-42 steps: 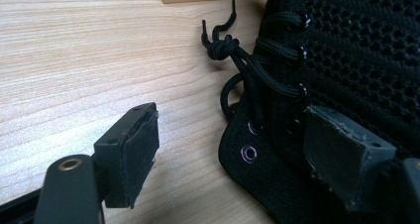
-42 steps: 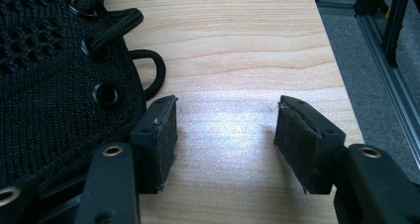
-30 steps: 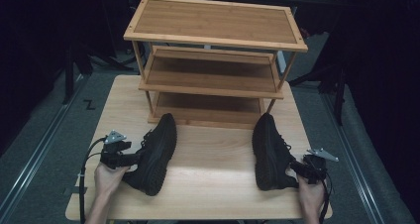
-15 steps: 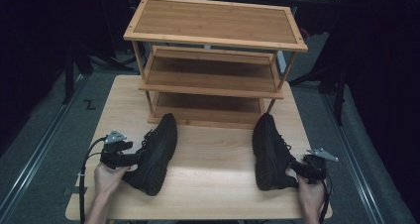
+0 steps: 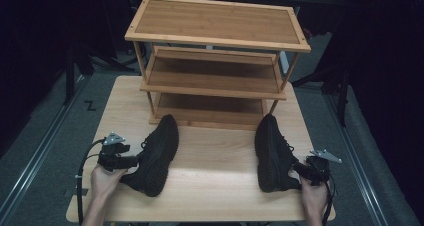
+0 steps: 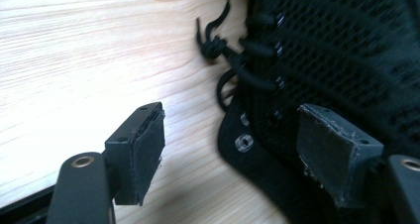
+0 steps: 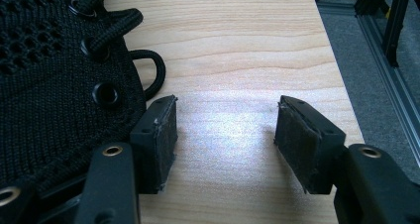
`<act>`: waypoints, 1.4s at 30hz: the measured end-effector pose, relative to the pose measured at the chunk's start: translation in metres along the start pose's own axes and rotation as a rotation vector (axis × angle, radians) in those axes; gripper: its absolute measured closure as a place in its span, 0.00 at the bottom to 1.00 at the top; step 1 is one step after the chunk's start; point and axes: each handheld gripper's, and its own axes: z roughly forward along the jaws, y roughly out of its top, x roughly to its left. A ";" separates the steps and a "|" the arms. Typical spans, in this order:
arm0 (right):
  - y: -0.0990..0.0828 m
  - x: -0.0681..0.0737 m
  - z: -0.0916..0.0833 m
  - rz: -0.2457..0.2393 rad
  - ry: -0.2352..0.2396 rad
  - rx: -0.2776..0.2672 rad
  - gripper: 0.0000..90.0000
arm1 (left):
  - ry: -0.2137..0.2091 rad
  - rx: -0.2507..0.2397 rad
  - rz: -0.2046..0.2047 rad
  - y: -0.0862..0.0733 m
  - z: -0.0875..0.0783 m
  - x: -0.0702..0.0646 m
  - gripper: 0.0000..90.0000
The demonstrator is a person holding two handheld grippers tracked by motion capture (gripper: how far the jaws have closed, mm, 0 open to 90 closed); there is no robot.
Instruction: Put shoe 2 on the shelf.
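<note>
- Nothing has shifted since the earlier frames: both shoes, both grippers and the rack sit where they were.
- Left shoe [image 5: 155,155] lies on the table [image 5: 215,186], toe toward the rack, heel by the left gripper [image 5: 127,162].
- Left gripper view: jaws wide apart. One pad hangs over bare wood; the other is against or just over the shoe's [image 6: 337,60] laced mesh side — contact unclear. Nothing clamped.
- Right shoe [image 5: 272,153] lies on the table, toe toward the rack, heel end beside the right gripper [image 5: 298,169].
- Right gripper view: jaws wide, bare wood between them. Shoe [image 7: 54,85] sits just outside one pad, seemingly touching its outer face; not gripped.
- Hard to read: both gripper views cut the shoes off at the frame edge, and in the high view black jaws blend into black shoes.
- Count: two shoes, two grippers, two hands, one wooden rack [image 5: 217,66] with three shelves.
</note>
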 end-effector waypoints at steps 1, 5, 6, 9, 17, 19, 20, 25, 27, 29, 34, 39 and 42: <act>0.000 0.000 0.000 -0.001 0.000 0.000 0.46 | -0.001 0.014 0.001 -0.004 0.000 0.001 0.30; 0.000 0.000 0.000 0.000 0.000 0.000 0.46 | -0.008 0.036 -0.011 -0.012 0.001 0.005 0.30; 0.000 0.000 0.000 -0.001 0.000 0.000 0.46 | -0.013 0.038 -0.015 -0.015 0.001 0.006 0.30; 0.000 0.000 0.000 -0.003 -0.001 0.000 0.46 | -0.037 0.024 -0.025 -0.019 0.000 0.006 0.30; 0.000 0.000 0.000 -0.003 -0.002 0.000 0.46 | -0.097 -0.004 -0.004 -0.012 0.002 -0.006 0.30; 0.000 0.000 0.000 -0.003 -0.002 0.000 0.46 | -0.106 -0.019 0.001 -0.009 0.000 -0.009 0.30; 0.000 0.000 0.000 -0.003 -0.002 0.000 0.46 | -0.123 -0.034 -0.006 -0.008 -0.002 -0.011 0.30; 0.000 0.000 0.000 -0.003 -0.002 0.000 0.46 | -0.114 -0.026 0.013 -0.004 -0.003 -0.017 0.30; 0.000 0.000 0.000 -0.003 -0.002 0.000 0.46 | -0.116 -0.027 0.017 -0.003 -0.003 -0.018 0.30; 0.000 0.000 0.000 -0.003 -0.002 0.000 0.46 | -0.121 -0.038 0.020 0.000 -0.004 -0.021 0.30; 0.000 0.000 0.000 -0.003 -0.001 0.000 0.46 | -0.141 -0.073 0.032 0.010 -0.010 -0.029 0.30; 0.000 0.000 0.000 -0.001 0.000 0.000 0.46 | -0.147 -0.083 0.038 0.017 -0.011 -0.036 0.30; 0.000 0.000 0.000 -0.004 0.000 -0.001 0.46 | -0.177 -0.094 0.022 0.019 -0.010 -0.039 0.30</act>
